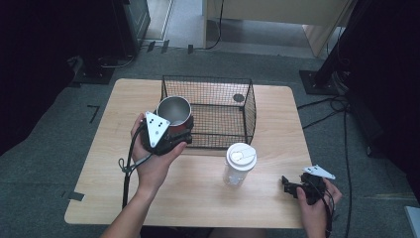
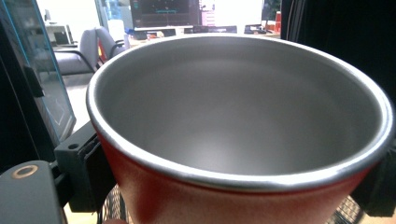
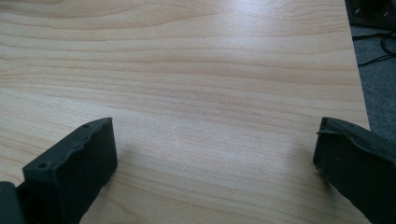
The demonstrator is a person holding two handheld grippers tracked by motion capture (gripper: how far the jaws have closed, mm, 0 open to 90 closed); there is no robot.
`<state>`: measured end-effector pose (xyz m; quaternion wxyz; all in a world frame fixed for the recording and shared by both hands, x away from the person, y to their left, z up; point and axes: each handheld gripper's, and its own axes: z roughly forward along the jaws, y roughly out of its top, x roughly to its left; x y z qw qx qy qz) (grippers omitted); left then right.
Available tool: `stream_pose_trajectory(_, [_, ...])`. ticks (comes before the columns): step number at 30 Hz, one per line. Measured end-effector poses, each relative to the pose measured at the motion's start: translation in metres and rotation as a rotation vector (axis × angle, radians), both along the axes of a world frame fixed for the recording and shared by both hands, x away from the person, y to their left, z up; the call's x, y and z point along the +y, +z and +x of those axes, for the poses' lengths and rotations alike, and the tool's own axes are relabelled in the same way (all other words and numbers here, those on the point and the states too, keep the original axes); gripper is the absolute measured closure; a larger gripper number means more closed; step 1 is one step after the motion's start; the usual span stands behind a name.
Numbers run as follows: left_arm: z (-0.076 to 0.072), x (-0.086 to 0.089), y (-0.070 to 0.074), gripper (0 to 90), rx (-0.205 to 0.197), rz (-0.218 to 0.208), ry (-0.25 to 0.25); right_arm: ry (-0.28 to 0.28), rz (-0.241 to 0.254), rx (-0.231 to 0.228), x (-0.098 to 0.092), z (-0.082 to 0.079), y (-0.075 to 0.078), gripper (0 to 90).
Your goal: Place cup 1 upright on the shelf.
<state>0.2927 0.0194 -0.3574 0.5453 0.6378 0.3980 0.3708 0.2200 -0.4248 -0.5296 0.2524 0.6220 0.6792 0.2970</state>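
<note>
On the wooden table point(image 1: 198, 188) I count one wire basket point(image 1: 218, 111), one red cup point(image 1: 174, 113) and one clear bottle point(image 1: 239, 165) with a white lid. I hold two grippers, one in each hand.

My left gripper point(image 1: 171, 134) is up at the near left corner of the basket. It is clamped on the red cup. In the left gripper view the cup point(image 2: 243, 116) sits right between the two black jaws, one on each side of its red wall. The cup is upright and its shiny grey inside has nothing in it. From high up the cup looks as if it is just at the basket's corner, but I cannot tell if it is over the basket or beside it. My hand and the gripper hide the bottom of the cup, so I cannot see if it stands on anything.

My right gripper point(image 1: 292, 186) is near the right edge of the table, close to me. Its jaws are wide apart and hold nothing. In the right gripper view I see bare wood point(image 3: 196, 79) between them.

The bottle stands upright between my two hands, just in front of the basket and well apart from the cup. The basket has one small dark round thing point(image 1: 238, 97) at its far right. It is too small for me to make out.
</note>
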Motion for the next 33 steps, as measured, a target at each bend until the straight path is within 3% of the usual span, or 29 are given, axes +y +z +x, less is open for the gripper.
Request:
stream_pose_trajectory(7, [0.016, -0.004, -0.002, 8.3, -0.029, -0.034, 0.030, 0.001, 0.000, 0.000, 0.000, 0.000, 0.000, 0.0])
stream_pose_trajectory(10, [0.022, -0.007, -0.003, 8.4, -0.024, -0.046, 0.023, 0.000, 0.000, 0.000, 0.000, 0.000, 0.000, 0.0])
stream_pose_trajectory(14, [0.033, -0.012, -0.005, 8.3, -0.046, -0.050, 0.029, 0.000, 0.000, -0.001, 0.000, 0.000, 0.000, 0.0])
stream_pose_trajectory(25, [0.067, -0.022, -0.011, 8.3, -0.031, -0.091, 0.070, 0.000, 0.000, 0.000, 0.000, 0.000, 0.000, 0.0])
stream_pose_trajectory(30, [0.080, -0.027, -0.018, 8.3, -0.002, -0.087, 0.079, 0.001, 0.000, -0.001, 0.000, 0.000, 0.000, 0.0])
stream_pose_trajectory(33, [0.089, -0.032, -0.025, 8.3, 0.008, -0.060, 0.088, 0.001, 0.000, 0.000, 0.000, 0.000, 0.000, 0.0])
